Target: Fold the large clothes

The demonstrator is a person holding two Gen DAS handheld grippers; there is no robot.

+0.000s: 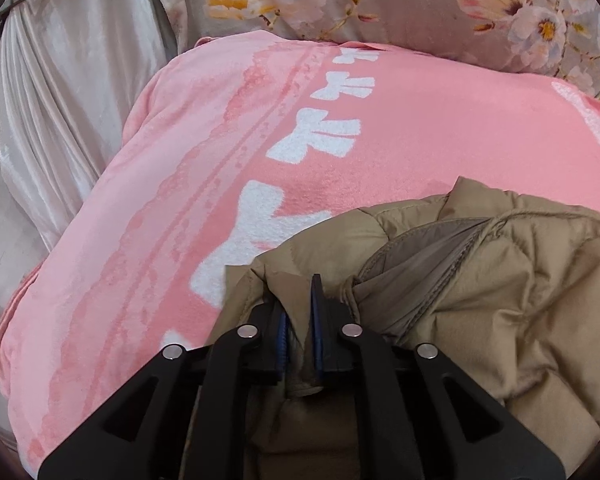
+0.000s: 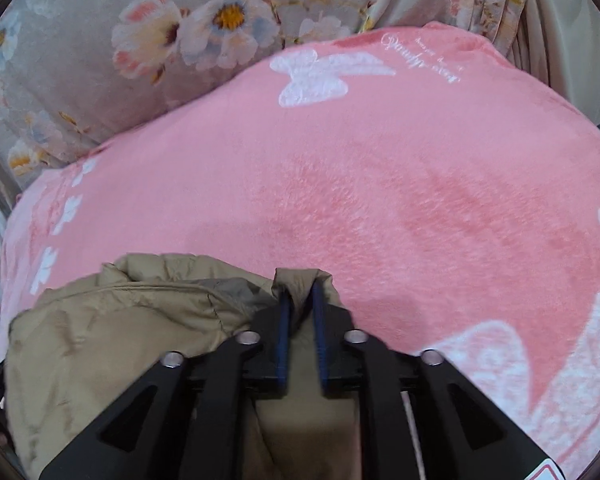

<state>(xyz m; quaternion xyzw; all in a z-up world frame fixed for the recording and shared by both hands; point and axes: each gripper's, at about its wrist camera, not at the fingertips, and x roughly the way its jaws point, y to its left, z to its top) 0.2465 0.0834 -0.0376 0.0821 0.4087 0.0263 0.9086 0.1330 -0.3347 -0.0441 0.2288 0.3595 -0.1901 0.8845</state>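
Lying bunched on one pink blanket (image 1: 380,140), one tan padded jacket (image 1: 500,280) has a fold between the narrowly parted pads of the left gripper (image 1: 298,312); floral bedding (image 1: 380,4) lies beyond. From the right wrist, the right gripper (image 2: 300,320) likewise straddles a jacket fold, jaws slightly apart.

Running out of the left wrist view below and to the right of the left gripper (image 1: 298,300): the tan padded jacket (image 1: 500,280), full shape not showing. Hiding the fabric fold between the blue pads (image 1: 283,328), contact not telling clearly. Covering the pink blanket (image 2: 380,200) beneath the right gripper (image 2: 300,304). Blurring at the far right of that gripper: small white script (image 2: 420,56), unreadable. Cutting off beyond both grippers: the floral cloth (image 2: 100,60).
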